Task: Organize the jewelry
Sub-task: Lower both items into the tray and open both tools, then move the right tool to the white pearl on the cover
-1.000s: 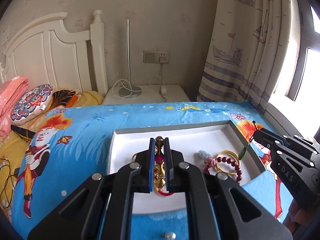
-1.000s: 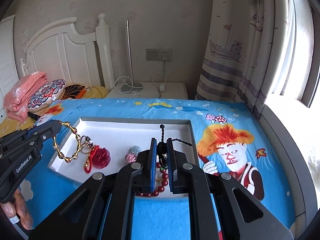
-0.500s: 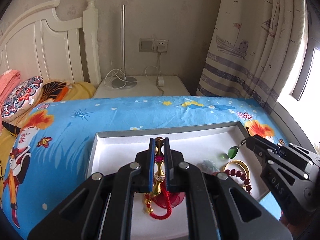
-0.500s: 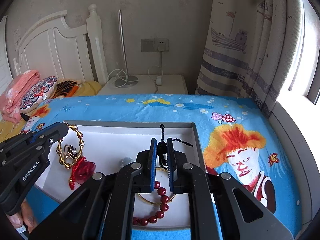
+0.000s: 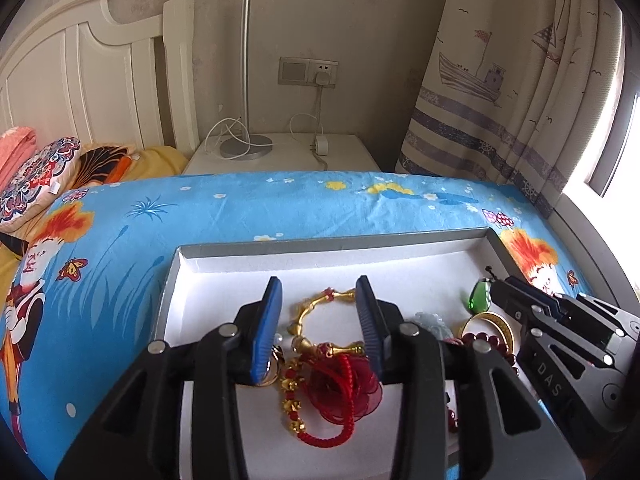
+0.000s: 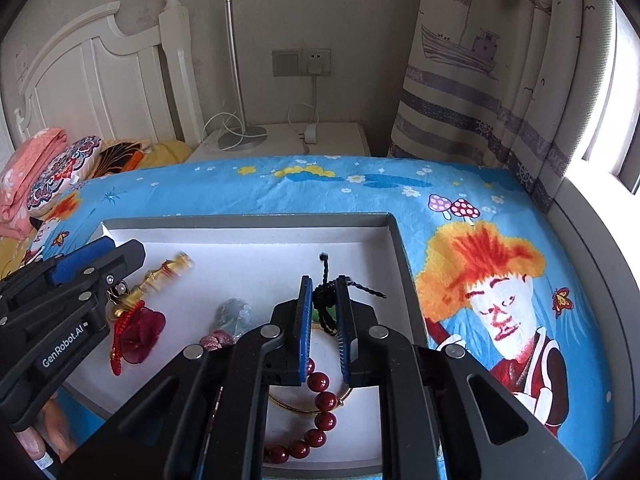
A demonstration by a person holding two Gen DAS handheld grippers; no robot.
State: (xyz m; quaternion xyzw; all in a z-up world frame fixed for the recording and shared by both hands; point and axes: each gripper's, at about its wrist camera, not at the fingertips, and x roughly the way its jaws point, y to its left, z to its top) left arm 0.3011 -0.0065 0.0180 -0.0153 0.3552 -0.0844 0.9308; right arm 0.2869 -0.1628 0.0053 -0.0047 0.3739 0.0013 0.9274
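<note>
A grey-rimmed white tray (image 5: pixel 320 244) (image 6: pixel 240 222) lies on the blue bedsheet. My left gripper (image 5: pixel 318 284) (image 6: pixel 100 256) hangs low over its left part with jaws opening. The gold link bracelet (image 5: pixel 316 306) (image 6: pixel 168 268) lies loose on the tray floor between them, with its red flower charm (image 5: pixel 344 388) (image 6: pixel 140 328). My right gripper (image 6: pixel 324 280) (image 5: pixel 504 284) still pinches a black cord (image 6: pixel 324 300) while its jaws begin opening. The green pendant (image 5: pixel 479 298) dangles from that cord. Under it lie a red bead bracelet (image 6: pixel 320 400) and a gold bangle (image 5: pixel 500 324).
A pale stone charm (image 6: pixel 234 312) rests mid-tray. Behind the bed stand a white nightstand (image 5: pixel 280 152) with a lamp and cables, a white headboard (image 5: pixel 80 80) and pillows (image 5: pixel 36 176). A curtain (image 5: pixel 500 80) and window are at the right. A person's fingers (image 6: pixel 32 440) hold the left gripper.
Both grippers came down closer over the tray. The left jaws spread apart and the gold bracelet with its red flower now lies on the tray floor. The right jaws stand slightly wider.
</note>
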